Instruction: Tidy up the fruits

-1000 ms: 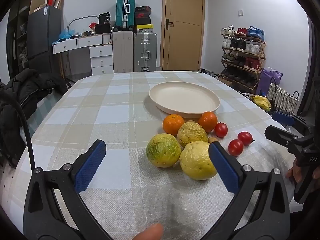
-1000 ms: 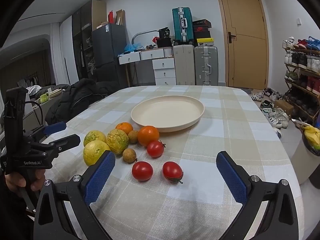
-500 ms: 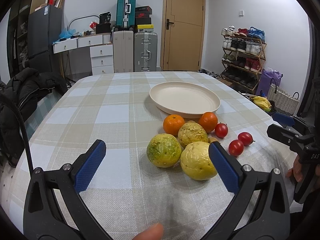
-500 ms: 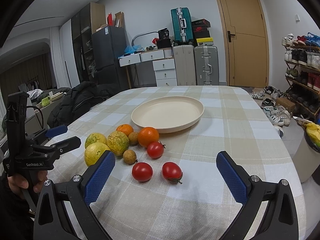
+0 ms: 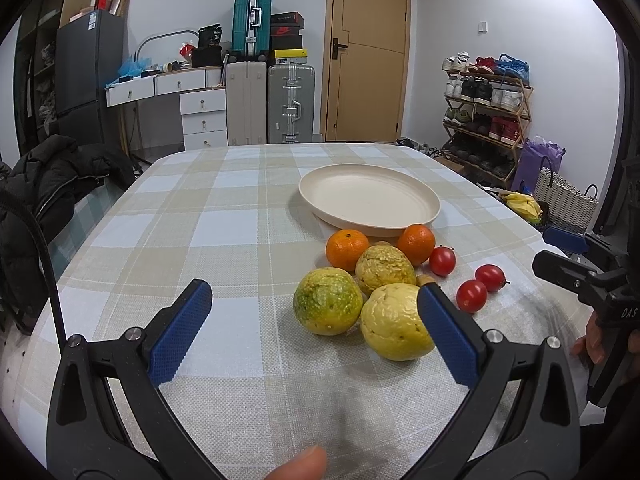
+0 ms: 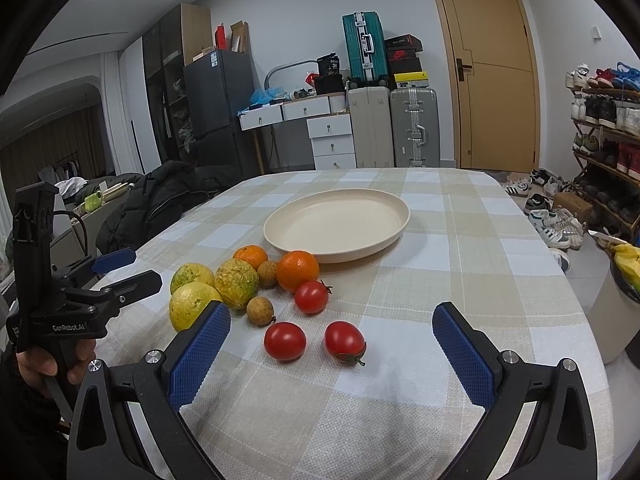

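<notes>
On checked tablecloth (image 5: 224,216): fruits (image 6: 240,284) clustered beside empty plate (image 6: 336,224). Left gripper (image 5: 316,308) and right gripper (image 6: 332,338) both spread wide, holding nothing, likely lining up first picks.

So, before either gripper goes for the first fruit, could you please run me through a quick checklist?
1. Left gripper open: ok.
2. Right gripper open: ok.
3. Plate holds nothing yet: ok.
4. Tomatoes lie apart with room for a grasp: ok.
5. Yellow fruits are bunched and touching, so a neighbour may roll: not ok.
6. Fruit firmness: cannot tell.
</notes>
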{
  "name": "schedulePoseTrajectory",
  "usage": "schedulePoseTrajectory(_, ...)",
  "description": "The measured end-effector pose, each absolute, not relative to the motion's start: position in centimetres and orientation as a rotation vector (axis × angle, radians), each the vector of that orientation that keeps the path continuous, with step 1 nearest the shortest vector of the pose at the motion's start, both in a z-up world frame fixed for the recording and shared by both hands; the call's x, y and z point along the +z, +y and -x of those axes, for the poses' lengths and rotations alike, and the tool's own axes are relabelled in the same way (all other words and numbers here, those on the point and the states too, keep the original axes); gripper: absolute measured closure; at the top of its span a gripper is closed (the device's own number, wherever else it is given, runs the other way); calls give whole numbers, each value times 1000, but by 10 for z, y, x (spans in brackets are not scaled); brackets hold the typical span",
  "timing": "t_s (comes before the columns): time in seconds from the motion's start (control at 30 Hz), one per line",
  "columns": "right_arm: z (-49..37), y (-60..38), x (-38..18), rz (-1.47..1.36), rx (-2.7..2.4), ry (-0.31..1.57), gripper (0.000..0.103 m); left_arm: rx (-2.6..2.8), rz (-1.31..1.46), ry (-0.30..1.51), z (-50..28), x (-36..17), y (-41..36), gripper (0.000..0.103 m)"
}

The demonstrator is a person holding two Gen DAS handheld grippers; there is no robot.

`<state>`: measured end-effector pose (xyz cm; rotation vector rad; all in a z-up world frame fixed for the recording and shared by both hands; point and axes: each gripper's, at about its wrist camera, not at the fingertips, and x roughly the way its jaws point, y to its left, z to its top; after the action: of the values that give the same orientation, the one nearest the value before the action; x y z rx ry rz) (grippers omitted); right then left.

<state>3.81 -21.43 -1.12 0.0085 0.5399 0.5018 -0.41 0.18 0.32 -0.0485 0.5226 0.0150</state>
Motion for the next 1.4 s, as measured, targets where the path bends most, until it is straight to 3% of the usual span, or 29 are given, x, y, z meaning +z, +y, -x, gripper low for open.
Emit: schedulePoseTrajectory(1.4, -45, -220, -14, -45, 519, 570, 0, 11, 50, 508, 5, 9, 6, 1)
